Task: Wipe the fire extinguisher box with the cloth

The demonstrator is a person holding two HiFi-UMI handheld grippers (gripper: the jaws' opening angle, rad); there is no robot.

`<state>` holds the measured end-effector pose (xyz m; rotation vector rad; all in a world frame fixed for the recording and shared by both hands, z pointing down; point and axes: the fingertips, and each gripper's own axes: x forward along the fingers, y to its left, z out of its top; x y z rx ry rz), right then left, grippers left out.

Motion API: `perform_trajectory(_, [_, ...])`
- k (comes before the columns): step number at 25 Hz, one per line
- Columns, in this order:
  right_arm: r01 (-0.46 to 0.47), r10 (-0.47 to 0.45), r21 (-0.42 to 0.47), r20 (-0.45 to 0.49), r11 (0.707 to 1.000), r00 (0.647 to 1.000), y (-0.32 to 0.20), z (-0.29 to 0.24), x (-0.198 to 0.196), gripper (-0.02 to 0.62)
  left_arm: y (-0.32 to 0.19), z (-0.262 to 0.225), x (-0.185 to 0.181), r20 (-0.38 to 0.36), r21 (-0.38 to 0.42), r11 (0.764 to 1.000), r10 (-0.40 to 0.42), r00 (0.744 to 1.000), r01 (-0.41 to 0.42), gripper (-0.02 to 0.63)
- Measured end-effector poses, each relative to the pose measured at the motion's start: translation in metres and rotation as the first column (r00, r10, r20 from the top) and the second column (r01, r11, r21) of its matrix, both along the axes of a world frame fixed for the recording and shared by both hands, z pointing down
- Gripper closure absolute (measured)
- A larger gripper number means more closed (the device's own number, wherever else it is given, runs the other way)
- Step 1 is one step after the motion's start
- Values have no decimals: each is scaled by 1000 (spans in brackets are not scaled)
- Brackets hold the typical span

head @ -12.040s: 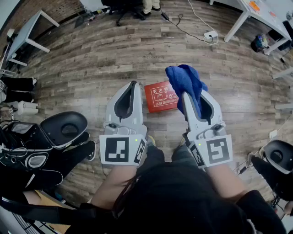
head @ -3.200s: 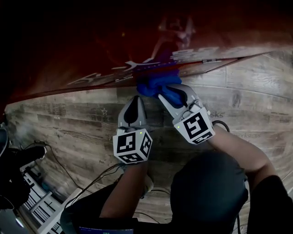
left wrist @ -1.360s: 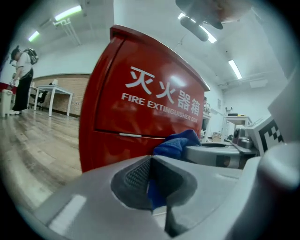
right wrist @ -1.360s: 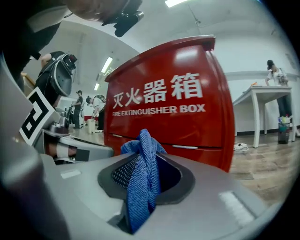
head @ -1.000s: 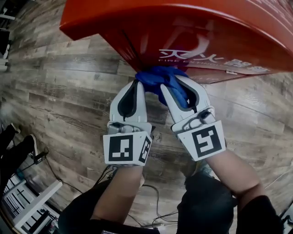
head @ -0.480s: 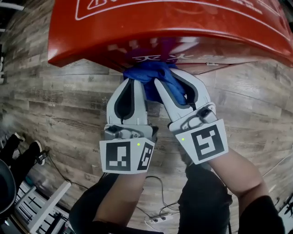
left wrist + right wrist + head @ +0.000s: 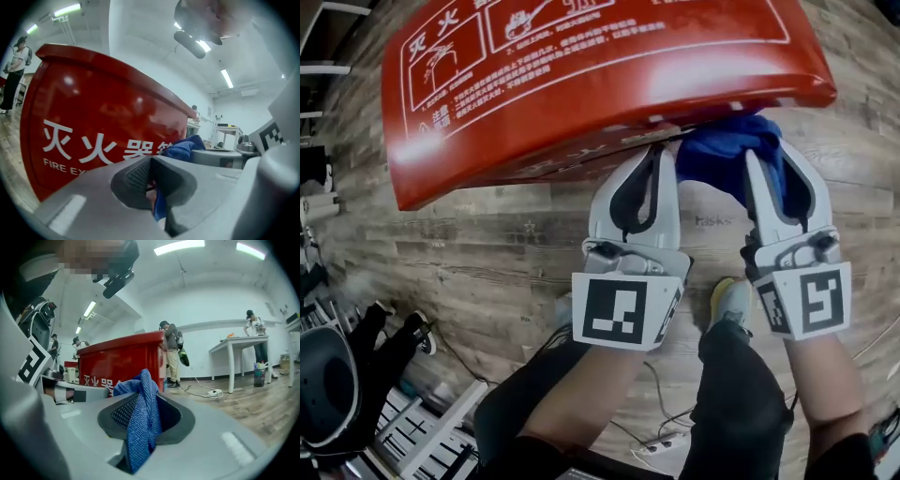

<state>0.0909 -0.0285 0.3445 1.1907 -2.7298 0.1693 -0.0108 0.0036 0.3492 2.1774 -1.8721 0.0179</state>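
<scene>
- The right gripper (image 7: 143, 397) has its jaws closed on the blue cloth (image 7: 140, 425). A fold of the cloth hangs down through the opening behind the jaw tips.
- In the head view the tips of the right gripper (image 7: 766, 155) are buried in the bunched cloth (image 7: 722, 155), so we cannot see them there.
- The left gripper (image 7: 151, 161) has its jaws together. A thin blue strip shows in the opening behind them, and we cannot tell if it is cloth.
- The left gripper (image 7: 661, 152) points at the near edge of the red fire extinguisher box (image 7: 581, 75), just beside the cloth.
- The cloth lies against the box under this edge, close to the right corner. The contact itself is hidden by the edge.
- The box is cut off at the top of the head view. In the left gripper view its front (image 7: 93, 126) shows only part of the white lettering.
- Half a second ago the two grippers were close together with the cloth between their tips. Now the right one stands apart to the right.
- More of the top face of the box is visible now, with its white panels.
</scene>
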Motion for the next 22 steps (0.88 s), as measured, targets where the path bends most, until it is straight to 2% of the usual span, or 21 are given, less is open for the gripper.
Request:
perform_trajectory(4, [-25, 25, 23, -1, 999, 1000, -10, -10, 13, 485, -10, 0, 20, 28, -20, 999, 34, 999, -33, 606])
perform_trajectory(8, [-13, 13, -2, 6, 1000, 1000, -2, -12, -5, 485, 0, -7, 8, 72, -30, 999, 35, 997, -32, 606])
perform_trajectory(10, [-21, 21, -15, 12, 1000, 1000, 3, -15, -17, 485, 10, -8, -12, 76, -51, 999, 15, 997, -11, 606])
perform_trajectory(13, [-7, 8, -39, 18, 999, 1000, 18, -21, -43, 485, 27, -13, -53, 70, -71, 996, -57, 996, 62, 606])
perform_trajectory(17, [81, -80, -38, 29, 996, 996, 46, -44, -98, 485, 50, -25, -101, 86, -87, 989, -112, 990, 120, 606])
perform_trajectory(20, [139, -137, -41, 49, 989, 989, 66, -64, -144, 485, 62, -46, -142, 44, -51, 975, -213, 976, 215, 606])
perform_trajectory(22, [167, -164, -50, 58, 985, 985, 80, -73, -171, 485, 74, -52, -165, 32, -60, 967, -246, 969, 248, 606])
